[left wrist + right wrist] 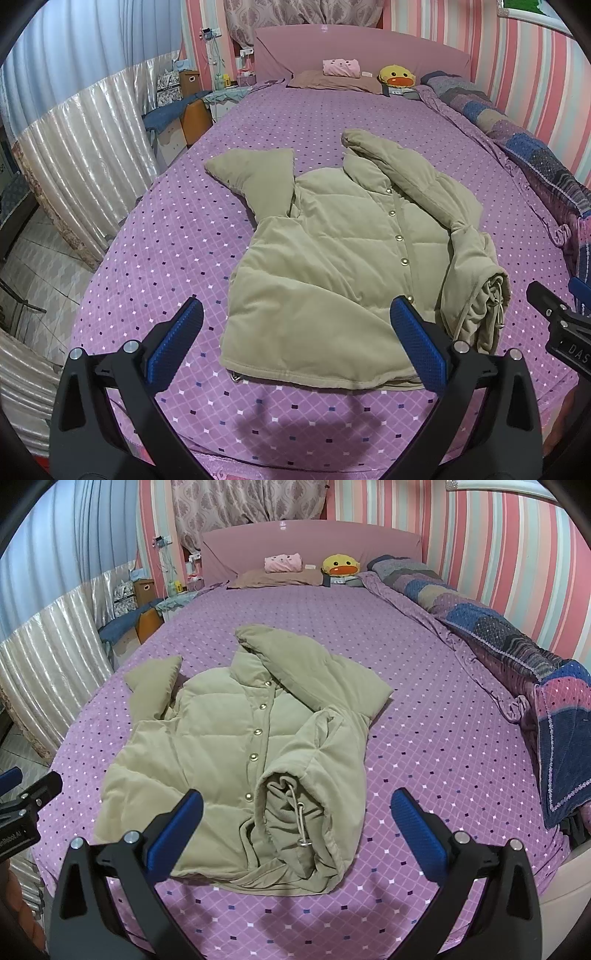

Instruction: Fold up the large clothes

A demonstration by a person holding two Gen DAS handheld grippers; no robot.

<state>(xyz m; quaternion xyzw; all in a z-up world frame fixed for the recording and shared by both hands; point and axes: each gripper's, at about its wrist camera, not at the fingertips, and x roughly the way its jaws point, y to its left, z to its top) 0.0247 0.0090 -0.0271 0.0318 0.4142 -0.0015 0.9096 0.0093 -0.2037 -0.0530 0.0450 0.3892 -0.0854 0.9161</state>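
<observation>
On the bed: a padded khaki-green jacket (332,266) lies front-up on a purple bedspread with a small diamond print (166,236), its hem toward the cameras and its collar toward the headboard.
Jacket front: closed, with a row of round metal snap buttons (255,732) running down the middle.
Sleeve on the left side of the view: it sticks out and up from the jacket body, its end (251,170) resting on the bedspread.
Sleeve on the right side of the view: it is folded down along the jacket's side, so that the open cuff (295,812) faces the cameras, with a drawstring cord and a small metal clip showing inside it.
Left hand-held gripper (295,343): it hovers above the near hem of the jacket, its two blue-padded fingers (177,343) spread wide apart, gripping nothing.
Right hand-held gripper (295,827): it hovers above the folded sleeve and near hem, fingers (417,830) spread equally wide, gripping nothing.
Head of the bed: a pink headboard (362,48), a brown pillow (332,81), a pink folded cloth (341,68) and a yellow duck plush toy (397,77).
Right edge of the bed: a rolled patchwork quilt in blue, purple and grey (498,635) lies along a wall with pink and pale stripes.
Left of the bed: pale pleated curtains (74,129) and a cluttered bedside area.
</observation>
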